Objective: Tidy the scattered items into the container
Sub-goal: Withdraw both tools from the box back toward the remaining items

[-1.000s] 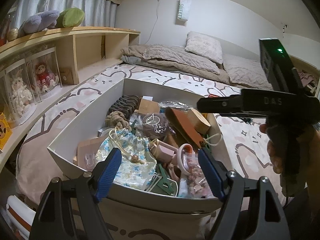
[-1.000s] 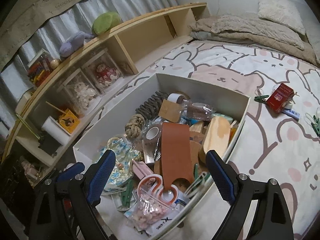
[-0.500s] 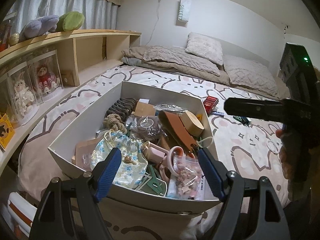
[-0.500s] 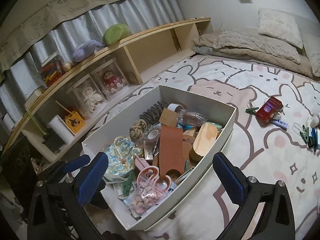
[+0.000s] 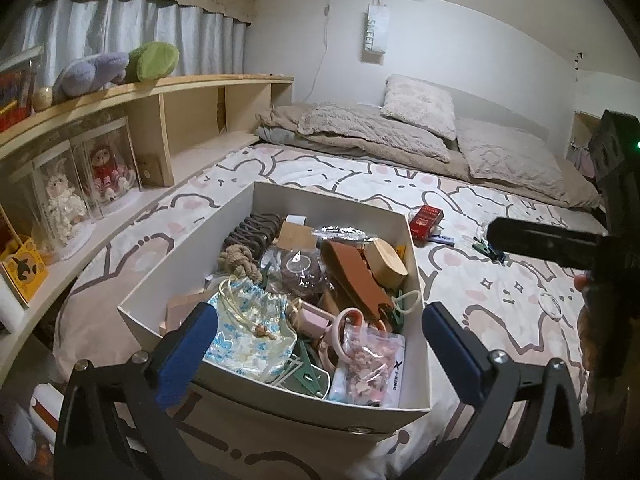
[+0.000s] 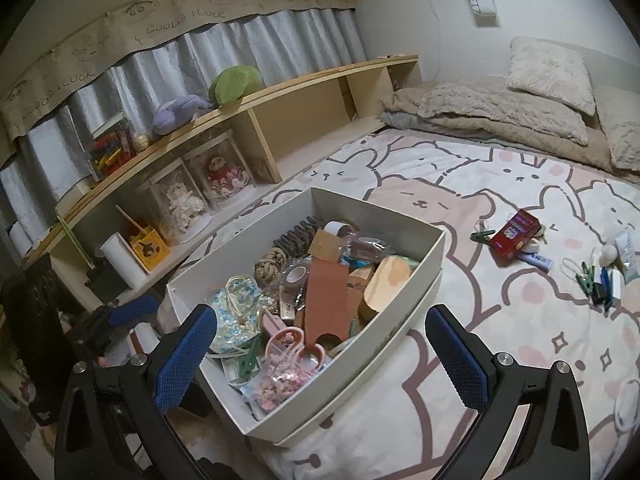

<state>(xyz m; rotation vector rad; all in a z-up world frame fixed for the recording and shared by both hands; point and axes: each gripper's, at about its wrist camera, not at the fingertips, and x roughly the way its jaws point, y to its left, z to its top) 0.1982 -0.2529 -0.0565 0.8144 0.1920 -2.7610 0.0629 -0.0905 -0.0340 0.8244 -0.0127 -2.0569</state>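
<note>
Both grippers have pulled back from the white rectangular cardboard box. Left gripper opening, nothing between its jaws; right gripper spread, empty. Box on bunny-print bedsheet holds floral drawstring pouch, brown leather strap, pink scissors. Right: red carton, green clothespins loose on sheet.

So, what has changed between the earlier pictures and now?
Both grippers have drawn back from the white cardboard box, which looks smaller in both views. The left gripper is opening wider; the right gripper has already opened wider. Both hold nothing. The box contents and the red carton on the bedsheet stayed put.
</note>
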